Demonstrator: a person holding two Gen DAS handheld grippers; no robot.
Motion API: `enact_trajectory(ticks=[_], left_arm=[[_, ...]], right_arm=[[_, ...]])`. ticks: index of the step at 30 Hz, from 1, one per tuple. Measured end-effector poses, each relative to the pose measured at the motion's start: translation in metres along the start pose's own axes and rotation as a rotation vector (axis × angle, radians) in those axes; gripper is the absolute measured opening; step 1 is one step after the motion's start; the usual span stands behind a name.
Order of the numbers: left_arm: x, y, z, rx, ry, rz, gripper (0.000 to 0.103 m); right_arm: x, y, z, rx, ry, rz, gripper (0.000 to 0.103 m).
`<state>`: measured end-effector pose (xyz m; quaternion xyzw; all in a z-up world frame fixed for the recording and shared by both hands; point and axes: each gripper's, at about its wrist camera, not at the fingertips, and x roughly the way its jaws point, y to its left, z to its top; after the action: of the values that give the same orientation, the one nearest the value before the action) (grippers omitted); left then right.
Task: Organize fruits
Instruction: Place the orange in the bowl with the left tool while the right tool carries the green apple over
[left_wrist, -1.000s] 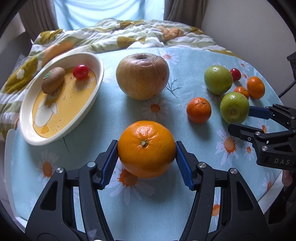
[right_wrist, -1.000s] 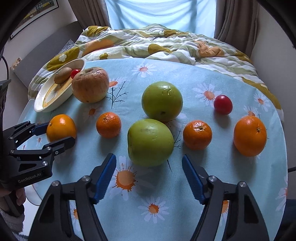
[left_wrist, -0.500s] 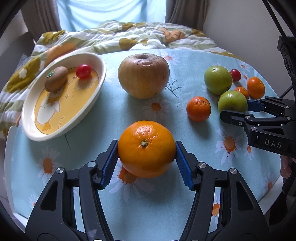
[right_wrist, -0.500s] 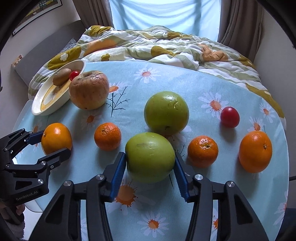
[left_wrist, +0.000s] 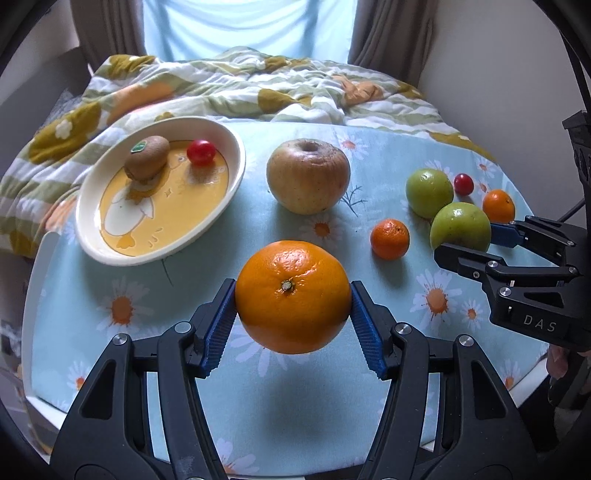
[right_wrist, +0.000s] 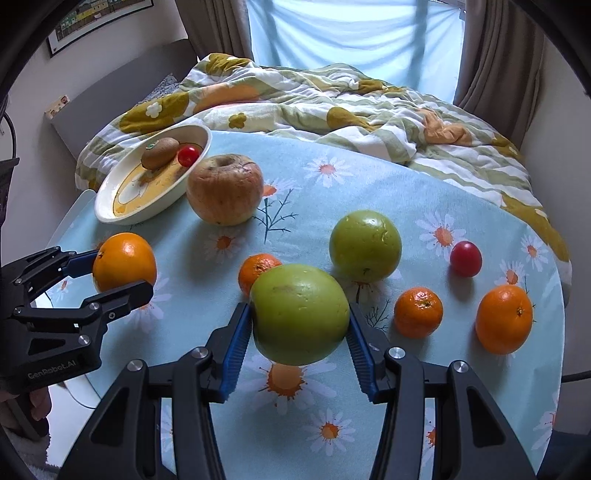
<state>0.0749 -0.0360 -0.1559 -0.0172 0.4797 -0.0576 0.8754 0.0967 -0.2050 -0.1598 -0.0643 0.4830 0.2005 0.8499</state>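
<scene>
I am holding the big orange (left_wrist: 293, 296) tight in my left hand-held gripper (left_wrist: 293, 308) and a green apple (right_wrist: 300, 314) in my right hand-held gripper (right_wrist: 300, 332), whose jaws have just been closing. Both are in front of the bowl (left_wrist: 236, 162), so I am carrying them slowly.

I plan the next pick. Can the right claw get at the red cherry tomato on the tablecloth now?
Probably not yet: the right claw is shut on a green apple. The path to the cherry tomato looks free; it stands apart from its neighbours.
</scene>
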Motion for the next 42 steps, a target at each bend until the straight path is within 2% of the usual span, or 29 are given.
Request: enact_trajectory(ticks=[10,20,27,34,42], left_arm=[[-0.042,0.034,0.021,-0.007,-0.057,-0.006,0.066],[-0.055,0.101,0.051,0.045,-0.079,-0.014,0.066],[-0.035,0.148,0.074,0.067,-0.074,-0.027,0.066],[0.002,0.184,0.089,0.084,-0.031,-0.04,0.066],[0.042,0.204,0.092,0.14,0.021,-0.082,0.066]], right_arm=[[-0.026,0.044,0.023,-0.036,-0.036,-0.001,0.047],[-0.024,0.096,0.059,0.016,-0.055,-0.012,0.047],[-0.005,0.129,0.085,0.055,-0.057,-0.032,0.047],[0.02,0.146,0.102,0.108,-0.04,-0.057,0.047],[0.041,0.153,0.108,0.173,-0.015,-0.08,0.047]])
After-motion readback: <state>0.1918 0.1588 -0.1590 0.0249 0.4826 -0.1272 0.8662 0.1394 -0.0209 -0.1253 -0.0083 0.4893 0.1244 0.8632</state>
